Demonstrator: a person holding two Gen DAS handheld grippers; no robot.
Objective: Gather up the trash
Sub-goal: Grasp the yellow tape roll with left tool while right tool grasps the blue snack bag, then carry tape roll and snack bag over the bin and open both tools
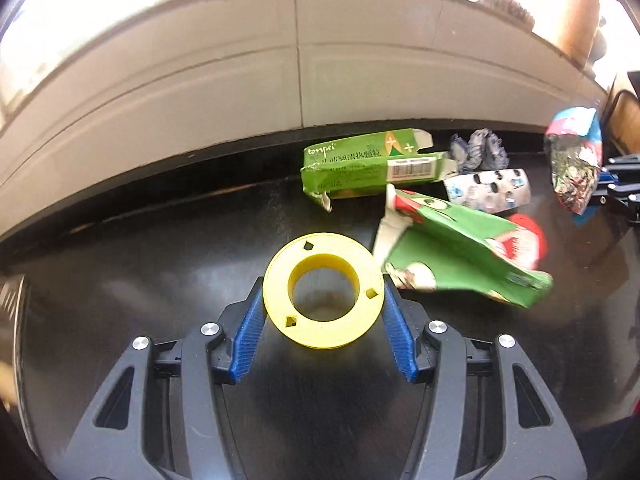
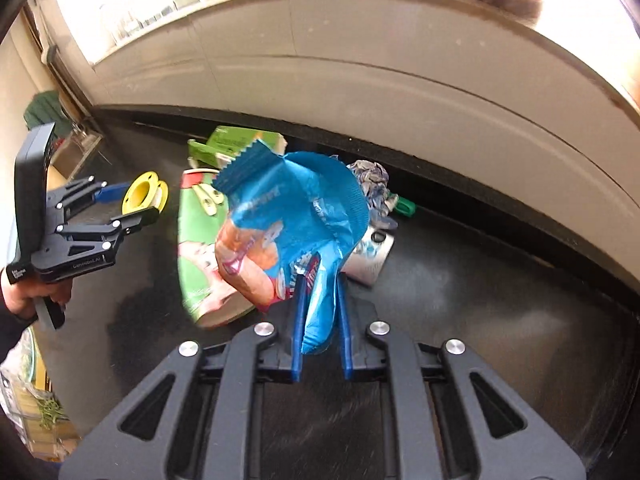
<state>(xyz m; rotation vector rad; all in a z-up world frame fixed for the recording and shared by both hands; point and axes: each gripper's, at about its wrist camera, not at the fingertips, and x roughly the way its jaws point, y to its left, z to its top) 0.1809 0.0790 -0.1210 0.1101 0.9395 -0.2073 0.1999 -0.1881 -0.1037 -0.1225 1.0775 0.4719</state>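
Observation:
My left gripper (image 1: 324,300) is shut on a yellow plastic spool (image 1: 323,290), its blue pads touching both rims, just above the black table. In the right wrist view the same gripper (image 2: 132,204) holds the spool (image 2: 145,196) at the left. My right gripper (image 2: 320,280) is shut on a blue snack bag (image 2: 288,216) and holds it above the table; that bag shows at the right edge of the left wrist view (image 1: 576,156). A green box (image 1: 368,164), a flattened green carton (image 1: 452,252), a white wrapper (image 1: 488,190) and crumpled blue-white paper (image 1: 478,148) lie on the table.
A beige wall panel (image 1: 240,92) runs along the table's far edge. A small green object (image 2: 406,205) lies by the wall behind the crumpled paper (image 2: 372,184). A bag of items (image 2: 32,400) sits at the lower left, off the table.

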